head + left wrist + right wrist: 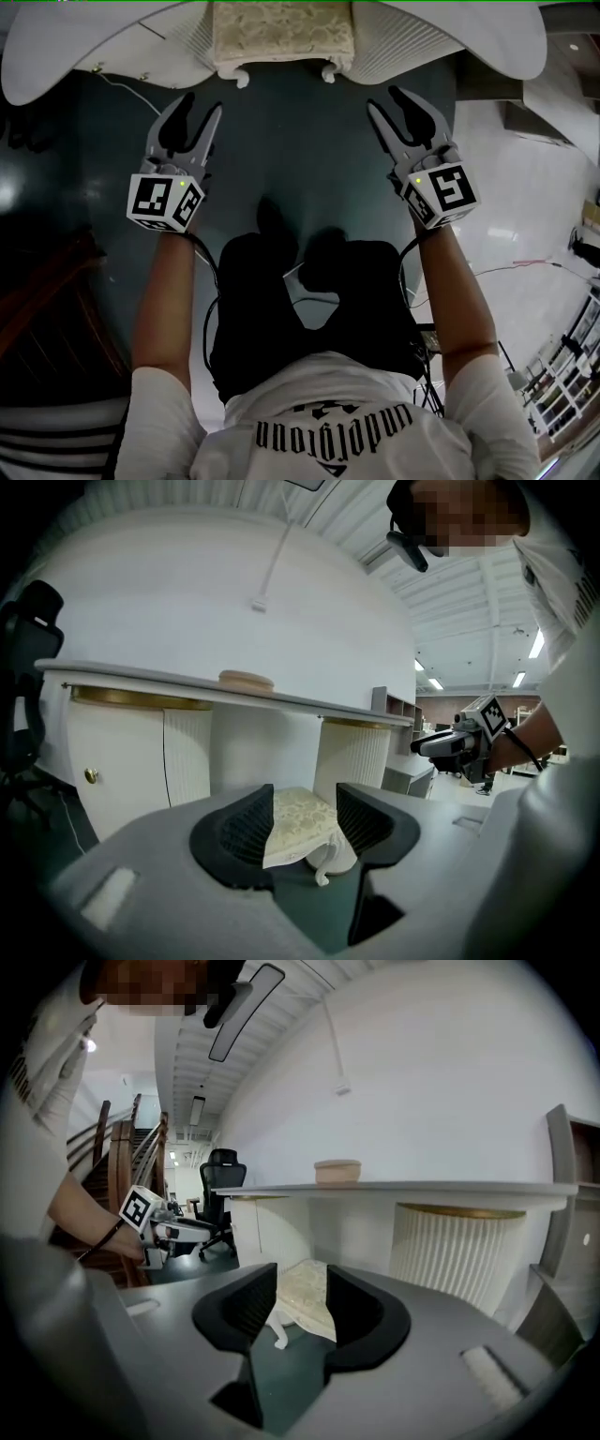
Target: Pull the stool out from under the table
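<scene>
The stool (281,33) has a cream patterned cushion and white curled legs, and its seat stands partly under the white table (84,52) at the top of the head view. My left gripper (200,105) hangs open over the dark floor, short of the stool's left front leg and not touching it. Open too, my right gripper (386,98) is just right of the stool's right front leg. In the left gripper view the stool (298,825) shows between the jaws of the left gripper (305,803), farther off. The right gripper view frames the stool (305,1299) the same way.
The table has ribbed white pedestals (450,1241) either side of the stool, and a round wooden object (247,679) lies on its top. A black office chair (221,1171) and wooden furniture (47,281) stand to the left. The floor (309,159) is dark green.
</scene>
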The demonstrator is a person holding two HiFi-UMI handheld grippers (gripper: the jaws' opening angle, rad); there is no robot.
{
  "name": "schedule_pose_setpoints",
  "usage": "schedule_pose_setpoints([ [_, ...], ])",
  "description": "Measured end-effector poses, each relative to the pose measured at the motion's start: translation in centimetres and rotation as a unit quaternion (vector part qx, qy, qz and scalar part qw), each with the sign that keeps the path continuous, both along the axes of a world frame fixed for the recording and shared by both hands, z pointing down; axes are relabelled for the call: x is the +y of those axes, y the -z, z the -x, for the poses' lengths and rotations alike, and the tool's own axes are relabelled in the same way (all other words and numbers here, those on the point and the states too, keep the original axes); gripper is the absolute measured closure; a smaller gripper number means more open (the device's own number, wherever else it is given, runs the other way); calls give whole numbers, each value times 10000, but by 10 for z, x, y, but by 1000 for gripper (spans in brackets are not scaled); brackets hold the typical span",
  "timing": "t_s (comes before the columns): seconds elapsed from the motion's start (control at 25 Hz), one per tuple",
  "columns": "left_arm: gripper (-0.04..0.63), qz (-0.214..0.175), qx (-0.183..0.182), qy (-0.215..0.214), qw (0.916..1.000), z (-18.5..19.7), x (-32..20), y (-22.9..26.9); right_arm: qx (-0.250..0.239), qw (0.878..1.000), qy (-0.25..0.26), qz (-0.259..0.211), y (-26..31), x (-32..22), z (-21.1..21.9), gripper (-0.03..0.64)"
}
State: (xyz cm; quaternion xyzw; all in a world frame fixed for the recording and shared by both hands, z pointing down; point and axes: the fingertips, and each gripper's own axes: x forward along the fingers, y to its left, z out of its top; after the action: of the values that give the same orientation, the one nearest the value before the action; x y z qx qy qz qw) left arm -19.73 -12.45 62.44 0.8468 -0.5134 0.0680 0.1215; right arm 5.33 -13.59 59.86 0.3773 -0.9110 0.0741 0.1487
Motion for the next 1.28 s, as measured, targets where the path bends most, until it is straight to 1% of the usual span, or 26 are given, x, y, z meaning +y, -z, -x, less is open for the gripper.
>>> schedule_pose_setpoints([
  [0.08, 362, -12, -31, -50, 10000, -2, -5, -25, 55, 10000, -26, -31, -26, -6, -7, 446],
  [0.28, 310, 26, 38, -104, 9999, -1, -28, -86, 172, 9998, -79, -21, -95, -30, -16, 426],
  [0.36, 285, 0, 34, -118, 9999, 2, -41, -108, 203, 9997, -148, 10, -123, -40, -20, 419],
  [0.52, 257, 13, 12, -217, 9998, 6, -63, -155, 182, 9995, -239, 103, -174, -60, -22, 396],
  [0.64, 230, -62, -120, -351, 9993, 11, -78, -183, 357, 9992, -156, 45, -208, -74, -14, 380],
  [0.72, 225, -109, -216, -393, 9989, 16, -86, -201, 462, 9988, -172, 45, -231, -82, -11, 373],
  [0.96, 201, 24, -107, -85, 9999, 41, -111, -258, 445, 9979, -445, 180, -288, -106, -20, 360],
  [1.12, 174, 59, -233, -44, 9997, 44, -120, -290, 560, 9971, -503, 143, -313, -121, -20, 339],
  [1.28, 170, 93, -170, 68, 9998, 45, -132, -313, 483, 9963, -690, 174, -333, -139, -21, 316],
])
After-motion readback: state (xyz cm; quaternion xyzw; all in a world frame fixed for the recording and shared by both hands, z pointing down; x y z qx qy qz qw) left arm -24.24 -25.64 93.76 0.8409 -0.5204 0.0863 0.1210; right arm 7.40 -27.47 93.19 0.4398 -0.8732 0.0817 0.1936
